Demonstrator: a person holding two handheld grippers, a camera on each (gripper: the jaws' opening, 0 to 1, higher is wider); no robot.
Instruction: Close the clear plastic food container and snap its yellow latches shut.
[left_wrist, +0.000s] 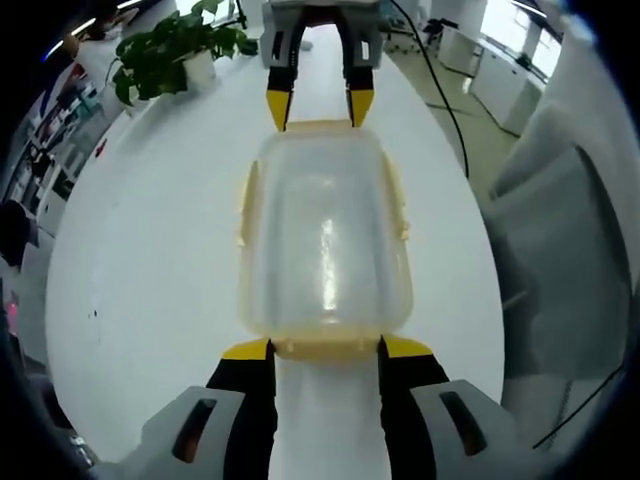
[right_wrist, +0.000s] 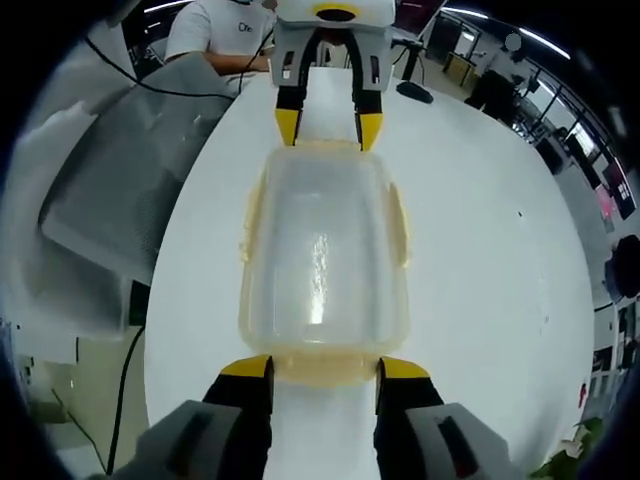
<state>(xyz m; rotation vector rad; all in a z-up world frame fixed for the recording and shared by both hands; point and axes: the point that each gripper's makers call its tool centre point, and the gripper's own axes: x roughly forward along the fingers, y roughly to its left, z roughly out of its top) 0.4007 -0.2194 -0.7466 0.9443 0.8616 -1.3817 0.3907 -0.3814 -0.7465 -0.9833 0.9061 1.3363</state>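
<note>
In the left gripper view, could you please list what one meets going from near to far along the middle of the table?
Left gripper → clear food container with yellow latches → right gripper; the potted plant stands far off to one side.

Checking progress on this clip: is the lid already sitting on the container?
Yes, in the left gripper view the clear lid covers the container on the white table, with a gripper at each end latch.

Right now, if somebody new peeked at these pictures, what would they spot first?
The clear container with its yellow latches, lying lid-on in the middle of the white table. The left gripper sits at one short end and the right gripper at the other, their yellow tips on either side of the end latches. A leafy plant stands at the table's far corner.
</note>
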